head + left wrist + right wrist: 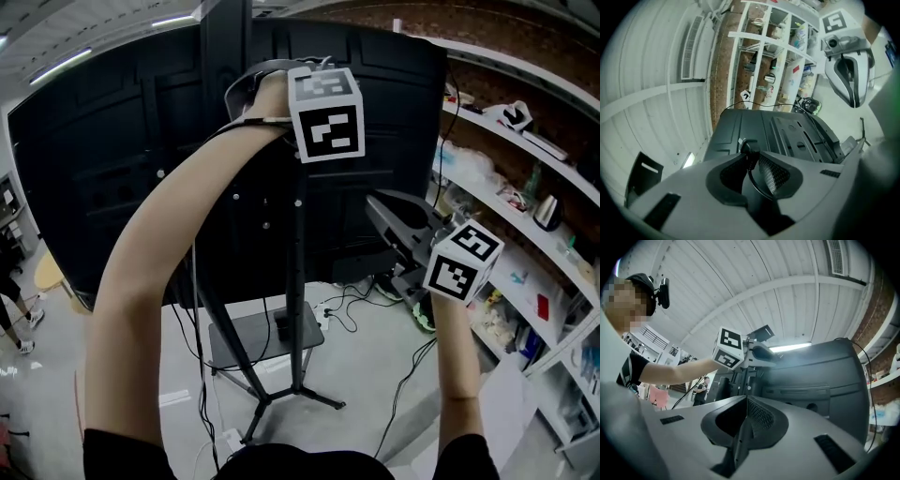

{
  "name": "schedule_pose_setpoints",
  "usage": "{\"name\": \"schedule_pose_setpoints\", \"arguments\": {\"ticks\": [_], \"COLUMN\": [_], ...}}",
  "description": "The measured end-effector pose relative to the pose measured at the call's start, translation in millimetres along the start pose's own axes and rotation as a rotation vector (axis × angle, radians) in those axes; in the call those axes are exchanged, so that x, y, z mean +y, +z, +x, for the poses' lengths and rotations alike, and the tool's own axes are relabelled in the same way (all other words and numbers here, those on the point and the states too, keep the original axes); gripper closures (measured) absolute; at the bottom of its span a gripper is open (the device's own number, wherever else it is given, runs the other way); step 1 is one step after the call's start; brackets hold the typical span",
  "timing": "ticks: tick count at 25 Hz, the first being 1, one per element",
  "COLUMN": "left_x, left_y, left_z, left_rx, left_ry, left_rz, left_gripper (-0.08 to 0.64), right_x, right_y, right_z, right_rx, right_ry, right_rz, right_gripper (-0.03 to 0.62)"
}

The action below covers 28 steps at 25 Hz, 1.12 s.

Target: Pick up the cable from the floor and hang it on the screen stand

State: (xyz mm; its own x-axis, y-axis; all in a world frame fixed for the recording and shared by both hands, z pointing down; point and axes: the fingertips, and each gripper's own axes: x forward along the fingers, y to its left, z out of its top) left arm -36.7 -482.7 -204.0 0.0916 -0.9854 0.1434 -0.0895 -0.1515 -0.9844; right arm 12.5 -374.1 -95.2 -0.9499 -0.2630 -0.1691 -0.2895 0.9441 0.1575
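Black cable (pixel 749 148) clamped by left gripper (pixel 753 155) shows clearly only in its view; right gripper (pixel 746 401) closed.

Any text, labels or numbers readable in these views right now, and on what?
No readable text anywhere.
Left cube, right cube: square marker patterns only, no letters.
Shelf goods: any print too small and blurred to read.
Screen back: no label visible.
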Motion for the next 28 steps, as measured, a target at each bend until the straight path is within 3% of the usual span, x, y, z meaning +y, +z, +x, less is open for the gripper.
{"name": "schedule_pose_setpoints", "arguments": {"ticks": [14, 21, 25, 28], "left_x": [-120, -162, -174, -175], "left_y": [21, 8, -1, -4], "left_z": [36, 36, 31, 30], "left_rx": [0.12, 0.189, 0.209, 0.231], "left_ry": [-0.088, -0.146, -0.15, -0.107], "left_rz": [0.7, 0.845, 0.858, 0.869], "left_gripper": [0.472, 0.472, 0.472, 0.471], "right_x": [-20, -22, -17, -12], "right_y": [-23, -35, -39, -43], "right_z": [-36, -42, -40, -39], "right_rx": [0.011, 0.01, 0.006, 0.008], "right_ry": [-0.093, -0.116, -0.118, -0.115], "right_rz": [0.053, 0.085, 0.08, 0.08], "right_gripper": [0.568, 0.568, 0.568, 0.568]}}
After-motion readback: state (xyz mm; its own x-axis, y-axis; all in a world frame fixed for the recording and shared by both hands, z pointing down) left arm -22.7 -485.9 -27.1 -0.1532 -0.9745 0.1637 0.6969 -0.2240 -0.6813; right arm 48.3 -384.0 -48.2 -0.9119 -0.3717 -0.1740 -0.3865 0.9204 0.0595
